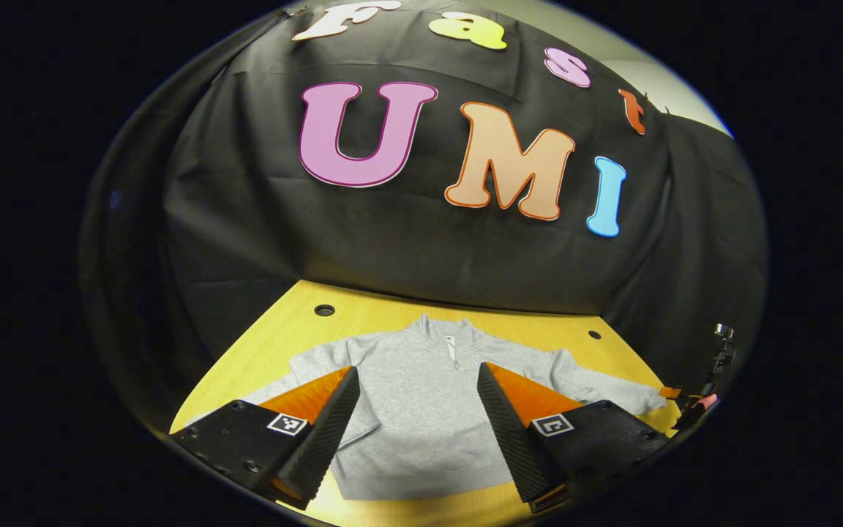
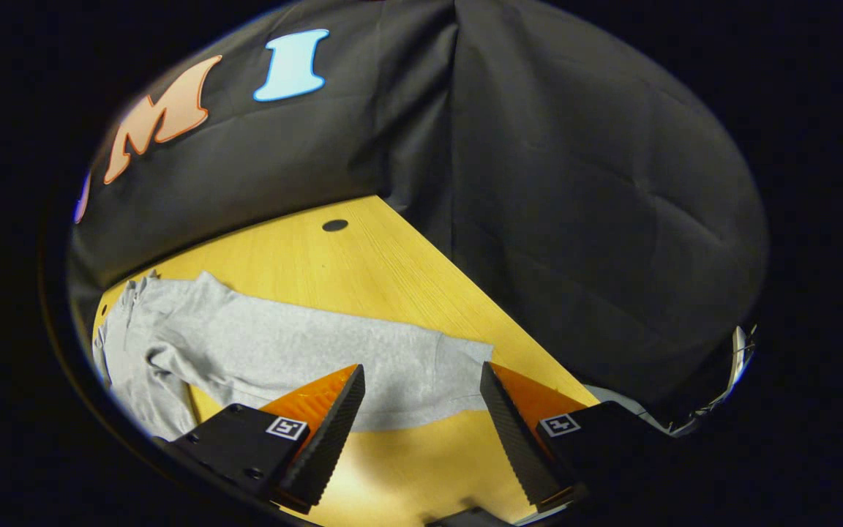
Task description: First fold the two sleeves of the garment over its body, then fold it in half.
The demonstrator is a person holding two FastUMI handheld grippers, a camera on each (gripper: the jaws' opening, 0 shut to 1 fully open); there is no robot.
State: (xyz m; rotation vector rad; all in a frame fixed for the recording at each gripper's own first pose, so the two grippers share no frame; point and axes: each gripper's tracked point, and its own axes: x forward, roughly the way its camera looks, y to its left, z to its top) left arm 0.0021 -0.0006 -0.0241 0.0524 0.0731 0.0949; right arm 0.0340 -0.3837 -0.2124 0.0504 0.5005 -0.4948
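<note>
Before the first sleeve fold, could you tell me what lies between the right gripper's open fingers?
In the right gripper view, the sleeve cuff of the grey pullover lies flat on the wooden table between the right gripper fingers.

The sweatshirt (image 1: 421, 410) lies flat on the table (image 1: 290, 329), collar toward the cloth wall (image 1: 407, 249) at the back, hem toward the near edge, and both sleeves spread out to the sides. In the left gripper view, the left gripper (image 1: 418, 432) hangs above the body of the sweatshirt, fingers wide apart. In the right gripper view, the right gripper (image 2: 421, 432) sits over the cuff end of one sleeve (image 2: 334, 359), which stretches leftward to the body. A round hole (image 2: 334, 225) lies in the table behind that sleeve.
</note>
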